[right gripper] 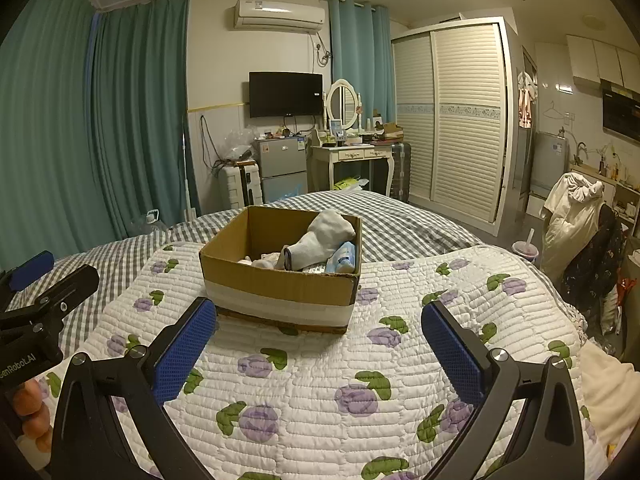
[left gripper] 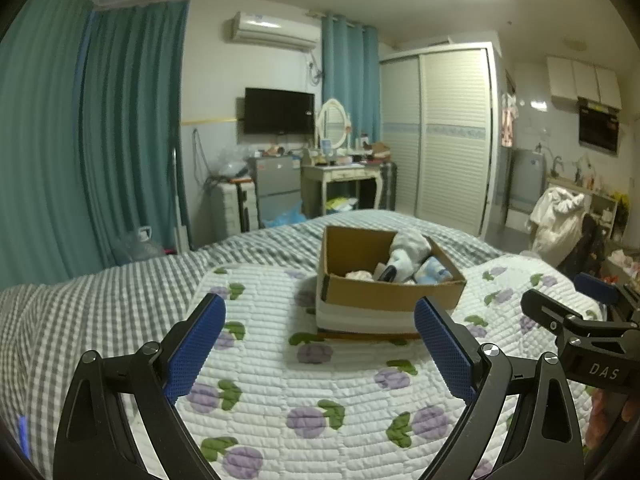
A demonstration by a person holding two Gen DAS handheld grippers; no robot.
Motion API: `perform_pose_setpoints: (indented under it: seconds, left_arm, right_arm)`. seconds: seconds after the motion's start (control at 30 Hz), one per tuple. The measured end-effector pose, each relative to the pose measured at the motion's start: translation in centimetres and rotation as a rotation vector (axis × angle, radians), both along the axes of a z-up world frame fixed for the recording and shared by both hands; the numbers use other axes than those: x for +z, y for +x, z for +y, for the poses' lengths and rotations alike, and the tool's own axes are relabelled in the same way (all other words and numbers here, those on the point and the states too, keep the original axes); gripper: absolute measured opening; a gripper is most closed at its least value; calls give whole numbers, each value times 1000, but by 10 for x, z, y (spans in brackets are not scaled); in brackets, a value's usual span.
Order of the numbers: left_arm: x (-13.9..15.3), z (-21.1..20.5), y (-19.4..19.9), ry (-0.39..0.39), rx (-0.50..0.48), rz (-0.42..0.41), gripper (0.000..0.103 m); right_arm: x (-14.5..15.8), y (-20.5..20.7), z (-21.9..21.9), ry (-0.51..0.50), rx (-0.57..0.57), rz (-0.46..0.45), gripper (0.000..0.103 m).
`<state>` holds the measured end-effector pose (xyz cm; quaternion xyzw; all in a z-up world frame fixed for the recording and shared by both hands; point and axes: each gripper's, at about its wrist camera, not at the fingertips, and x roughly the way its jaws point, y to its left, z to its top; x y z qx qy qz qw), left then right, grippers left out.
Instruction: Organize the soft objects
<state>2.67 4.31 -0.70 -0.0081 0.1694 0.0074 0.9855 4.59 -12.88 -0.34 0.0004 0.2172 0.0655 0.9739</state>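
Bedroom seen from the left wrist camera: the left gripper [left gripper: 320, 344] fills the lower frame, its jaws spread wide with nothing between them, blue textured pads [left gripper: 196, 350] facing inward. Past the tips, at about 12 o'clock, a cardboard box [left gripper: 384, 272] sits on a white quilt [left gripper: 320, 392] printed with purple flowers and green leaves, spread over a bed with a grey checked cover [left gripper: 100, 300]. Inside the box, toward its right side, lie soft things: a white rolled sock [left gripper: 408, 250], a pale blue packet [left gripper: 434, 270] and a small cream cloth [left gripper: 360, 275]. At 3 o'clock the right gripper [left gripper: 580, 316] enters from the edge, seen side on, so how far its jaws stand apart cannot be told here. Teal curtains [left gripper: 100, 140] hang at 9 o'clock; a black television [left gripper: 279, 111] hangs on the far wall. From the right wrist camera, the right gripper [right gripper: 320, 340] shows its jaws wide apart and holding nothing, hovering over the quilt [right gripper: 320, 400]. The cardboard box [right gripper: 280, 280] stands at 12 o'clock, just beyond the fingertips, a white band around its lower part. The white sock [right gripper: 324, 238] leans against the box's far right corner, with the blue packet [right gripper: 342, 258] beside it. At 9 o'clock the left gripper [right gripper: 44, 284] shows at the frame edge. A white louvred wardrobe [right gripper: 452, 120] stands at 2 o'clock.
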Motion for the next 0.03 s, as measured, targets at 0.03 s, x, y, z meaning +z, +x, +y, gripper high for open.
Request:
perform_pose_setpoints:
  seconds: [0.03]
  left_arm:
    - [0, -1, 0, 2, 0, 0, 97]
  right_arm:
    - [0, 0, 0, 1, -1, -1, 103]
